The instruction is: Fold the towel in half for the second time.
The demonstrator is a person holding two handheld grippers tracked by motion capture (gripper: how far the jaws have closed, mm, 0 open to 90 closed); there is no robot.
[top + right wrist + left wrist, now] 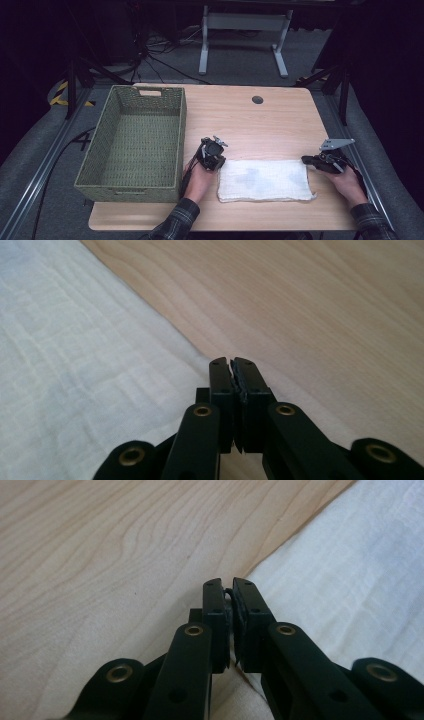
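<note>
Evenly lit tabletop (pixel 260 120) stands bright against dark, dim surroundings beyond it; close views look soft, the near black tongs blurred.

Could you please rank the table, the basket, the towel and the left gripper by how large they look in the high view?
1. Table
2. Basket
3. Towel
4. Left gripper

The basket stands taller and so nearer the camera than the flat towel, but its lead looks clear anyway.

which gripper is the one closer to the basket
The left gripper, at the white cloth's left end beside the green woven basket; the right gripper is at the far end.
</note>
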